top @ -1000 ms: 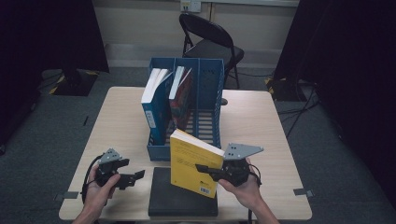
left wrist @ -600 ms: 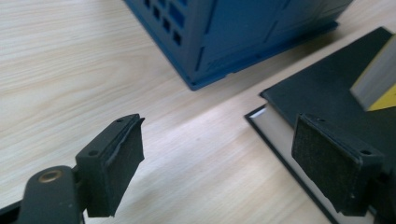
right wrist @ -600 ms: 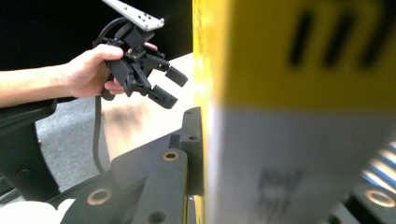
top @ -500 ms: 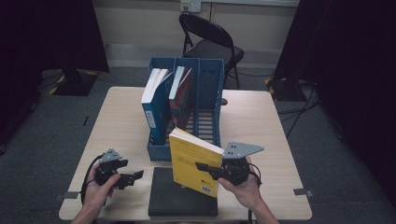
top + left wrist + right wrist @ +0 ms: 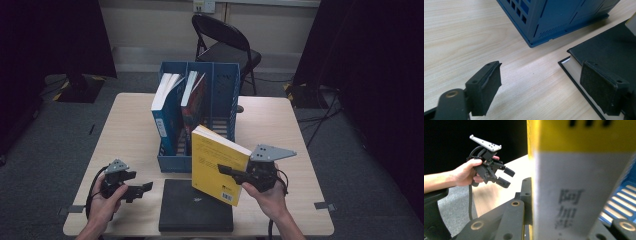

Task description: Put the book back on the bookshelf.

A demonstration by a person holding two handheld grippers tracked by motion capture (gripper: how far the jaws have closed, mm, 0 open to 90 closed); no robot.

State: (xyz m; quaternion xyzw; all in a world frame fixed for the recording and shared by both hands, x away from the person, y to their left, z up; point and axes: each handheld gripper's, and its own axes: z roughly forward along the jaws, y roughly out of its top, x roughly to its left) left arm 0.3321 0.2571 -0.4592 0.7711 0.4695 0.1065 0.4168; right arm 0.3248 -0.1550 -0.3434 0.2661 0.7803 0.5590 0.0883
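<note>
Your right tool (image 5: 231, 173) is clamped on the yellow book (image 5: 216, 166), held upright above the surface (image 5: 130, 125), at 6 o'clock from the blue rack (image 5: 220, 100). Your left tool (image 5: 141, 189) gapes empty beside the black book (image 5: 195, 210).

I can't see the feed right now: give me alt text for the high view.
The right gripper holds a yellow book upright in front of a blue file rack with two books in it. The left gripper rests open on the table, beside a black book lying flat.
</note>
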